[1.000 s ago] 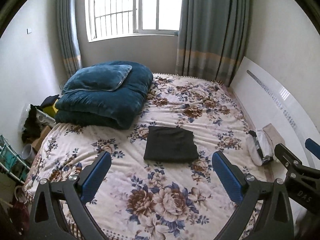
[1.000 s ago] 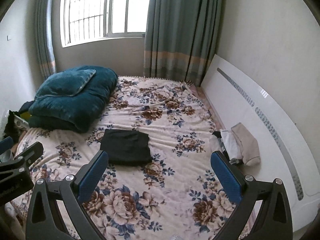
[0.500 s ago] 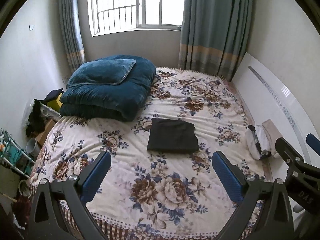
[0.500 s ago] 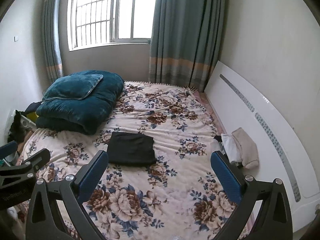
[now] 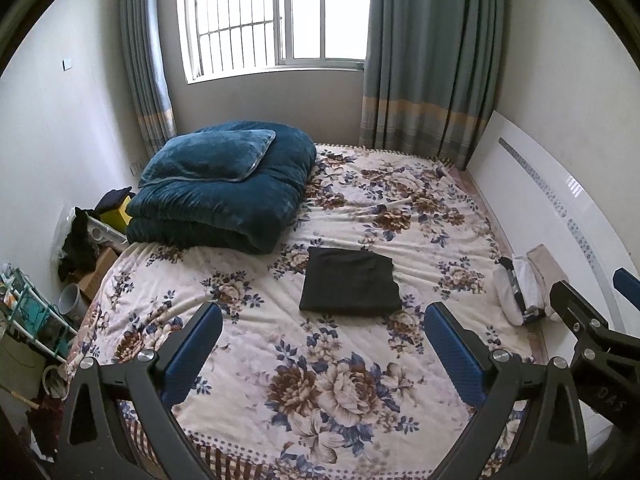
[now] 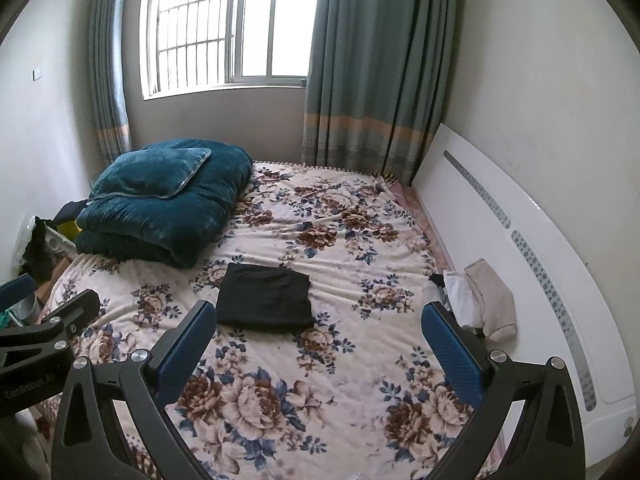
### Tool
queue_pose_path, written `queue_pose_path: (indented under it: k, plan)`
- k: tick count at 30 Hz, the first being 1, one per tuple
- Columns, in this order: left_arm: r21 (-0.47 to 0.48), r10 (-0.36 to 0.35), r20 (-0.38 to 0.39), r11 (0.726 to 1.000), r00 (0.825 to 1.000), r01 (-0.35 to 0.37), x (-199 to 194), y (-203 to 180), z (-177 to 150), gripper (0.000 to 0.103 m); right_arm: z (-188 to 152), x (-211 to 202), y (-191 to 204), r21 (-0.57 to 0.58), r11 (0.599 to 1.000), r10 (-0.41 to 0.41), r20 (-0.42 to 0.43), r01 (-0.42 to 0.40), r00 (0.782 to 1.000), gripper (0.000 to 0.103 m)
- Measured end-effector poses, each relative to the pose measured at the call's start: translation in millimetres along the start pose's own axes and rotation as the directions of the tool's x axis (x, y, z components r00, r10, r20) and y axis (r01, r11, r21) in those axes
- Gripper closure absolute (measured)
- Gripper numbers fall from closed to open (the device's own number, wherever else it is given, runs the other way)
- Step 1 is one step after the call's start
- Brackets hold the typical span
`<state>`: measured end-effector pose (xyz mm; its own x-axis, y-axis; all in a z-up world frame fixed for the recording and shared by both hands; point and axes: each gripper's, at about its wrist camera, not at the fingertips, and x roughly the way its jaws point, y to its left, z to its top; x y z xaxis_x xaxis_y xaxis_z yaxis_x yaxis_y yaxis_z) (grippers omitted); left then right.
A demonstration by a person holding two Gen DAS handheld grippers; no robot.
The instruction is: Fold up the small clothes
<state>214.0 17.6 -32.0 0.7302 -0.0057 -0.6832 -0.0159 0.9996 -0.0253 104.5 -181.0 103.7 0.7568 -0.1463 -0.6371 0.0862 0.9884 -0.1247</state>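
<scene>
Jaws gape wide on both the left gripper (image 5: pixel 322 346) and right gripper (image 6: pixel 316 344), holding nothing (both hover well back from the bed (image 5: pixel 420 208)); the folded black garment (image 5: pixel 350 286) lies flat mid-mattress, probably finished, unfolded clothes (image 6: pixel 476 300) waiting by the headboard (image 6: pixel 520 216)

Left gripper (image 5: pixel 322 354), right gripper (image 6: pixel 320 350): jaws wide.

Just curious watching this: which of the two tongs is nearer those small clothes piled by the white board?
Probably the right tongs: the small clothes lie just beyond their right finger, on the bed's right edge.
</scene>
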Motion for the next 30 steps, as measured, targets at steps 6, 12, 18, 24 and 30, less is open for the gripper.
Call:
queue_pose_path:
  k: [6, 12, 18, 24, 30]
  plan:
    - [0.004, 0.015, -0.003, 1.000, 1.000, -0.015, 0.3, 0.5, 2.1, 0.000, 0.2, -2.2, 0.2, -0.001, 1.000, -0.007, -0.002, 0.007, 1.000, 0.000]
    - [-0.006, 0.015, 0.001, 1.000, 1.000, -0.015, -2.4, 2.6, 4.1, 0.000, 1.8, -4.6, 0.6, 0.005, 1.000, -0.003, -0.002, 0.003, 1.000, 0.000]
    - [-0.005, 0.017, 0.007, 1.000, 1.000, -0.017, -3.0, 2.2, 5.7, 0.000, 0.1, -5.5, -0.4, 0.007, 1.000, 0.000, -0.004, 0.000, 1.000, 0.000]
    - [-0.007, 0.016, 0.006, 1.000, 1.000, -0.016, -3.2, 2.3, 5.3, 0.000, -1.6, -7.4, 1.5, 0.010, 1.000, 0.000, -0.006, 0.000, 1.000, 0.000]
    - [-0.009, 0.017, 0.013, 1.000, 1.000, -0.017, -4.0, 1.4, 8.7, 0.000, -2.2, -8.8, 2.4, 0.011, 1.000, 0.005, -0.008, -0.005, 1.000, 0.000]
